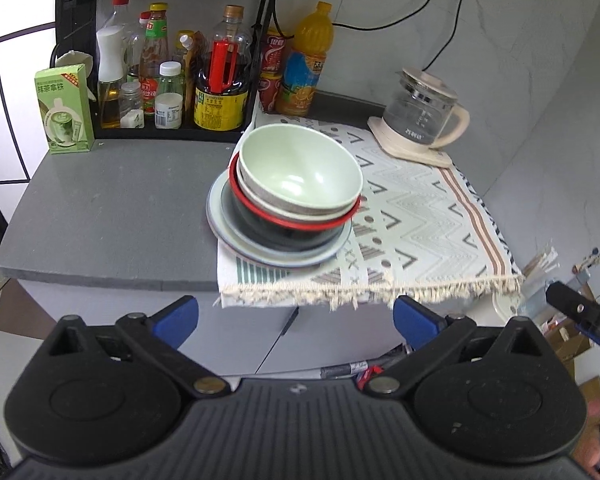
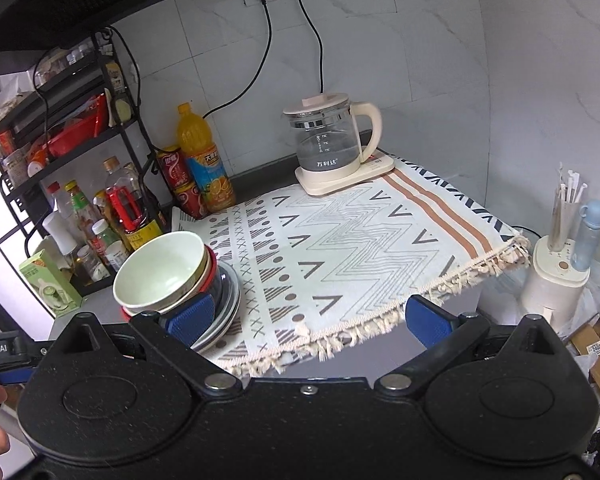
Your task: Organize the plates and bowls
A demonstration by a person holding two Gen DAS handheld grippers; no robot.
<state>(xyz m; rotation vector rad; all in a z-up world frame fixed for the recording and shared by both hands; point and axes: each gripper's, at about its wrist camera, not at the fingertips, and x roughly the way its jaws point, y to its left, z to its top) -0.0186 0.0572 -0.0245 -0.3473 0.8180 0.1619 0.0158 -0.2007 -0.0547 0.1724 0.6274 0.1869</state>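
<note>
A stack stands at the left edge of the patterned cloth (image 1: 412,216): a pale green bowl (image 1: 300,168) on top, nested in a speckled bowl (image 1: 260,196), then a black bowl with a red rim (image 1: 292,232), on grey plates (image 1: 236,236). The stack also shows in the right wrist view, green bowl (image 2: 160,272) over plates (image 2: 224,320). My left gripper (image 1: 296,320) is open and empty, in front of the counter edge, short of the stack. My right gripper (image 2: 308,320) is open and empty, at the cloth's fringed front edge, its left finger (image 2: 192,318) before the stack.
A glass kettle (image 1: 424,116) on its base stands at the back right of the cloth. Bottles, cans and an orange juice bottle (image 1: 308,60) line the back by a black rack (image 1: 76,8). A green carton (image 1: 64,108) sits on the grey counter (image 1: 112,216).
</note>
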